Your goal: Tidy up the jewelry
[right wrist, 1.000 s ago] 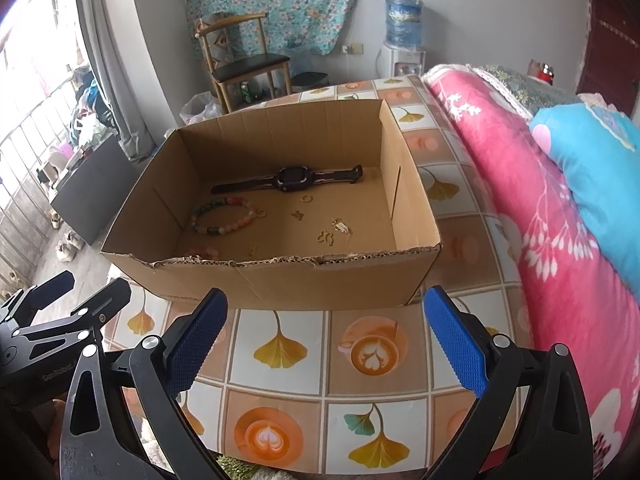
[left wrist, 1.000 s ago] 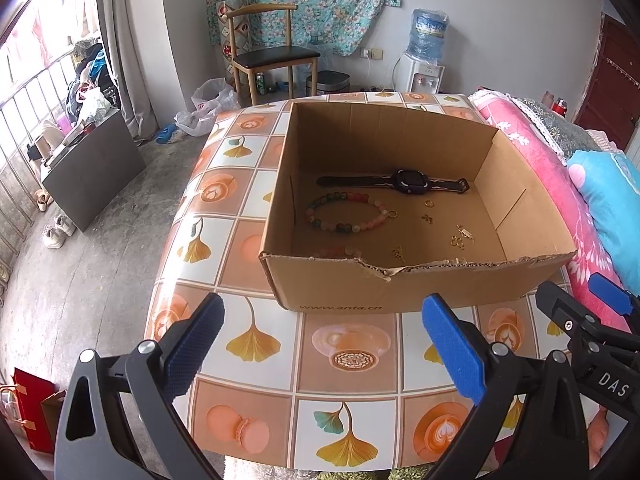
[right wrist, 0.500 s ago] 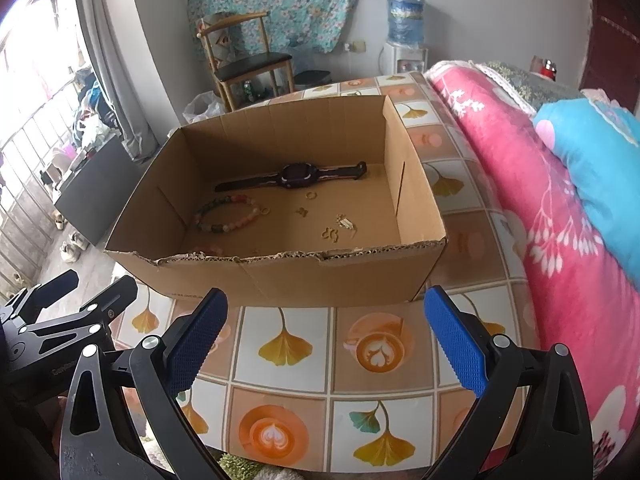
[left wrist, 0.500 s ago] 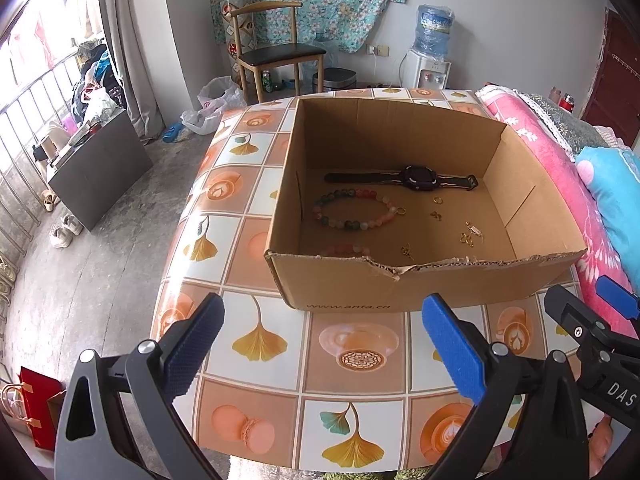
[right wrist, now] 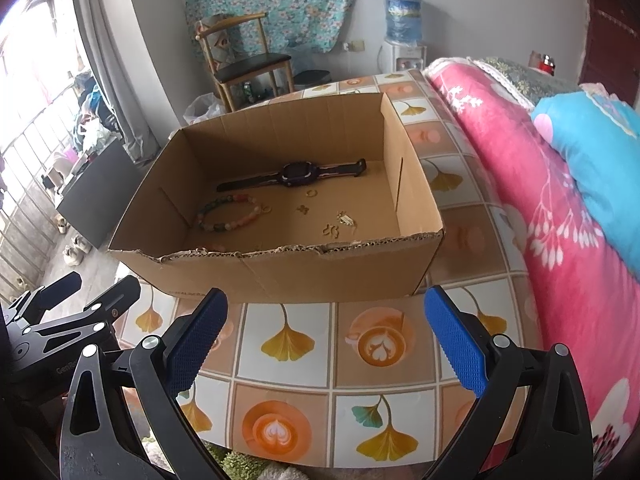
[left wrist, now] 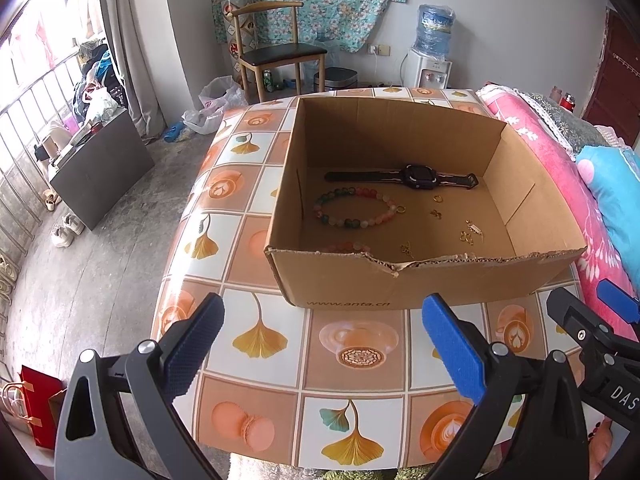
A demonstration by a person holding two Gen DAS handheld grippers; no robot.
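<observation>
Hovering side by side above the near edge of the tiled table (left wrist: pixel 280 380), the left gripper (left wrist: pixel 320 340) and the right gripper (right wrist: pixel 326 332) both hang released, blue pads spread wide with nothing between them. Just beyond them a cardboard box (left wrist: pixel 400 284) sits on the table, open at the top, its torn front wall facing the grippers. On its floor a black watch (left wrist: pixel 416 176) lies flat near the back wall, strap stretched out, its long axis running left to right parallel to that wall. A beaded bracelet (left wrist: pixel 352 208) lies in a loop in front of the watch, toward the box's left wall. Small gold pieces (left wrist: pixel 468 232) are scattered toward the right.
</observation>
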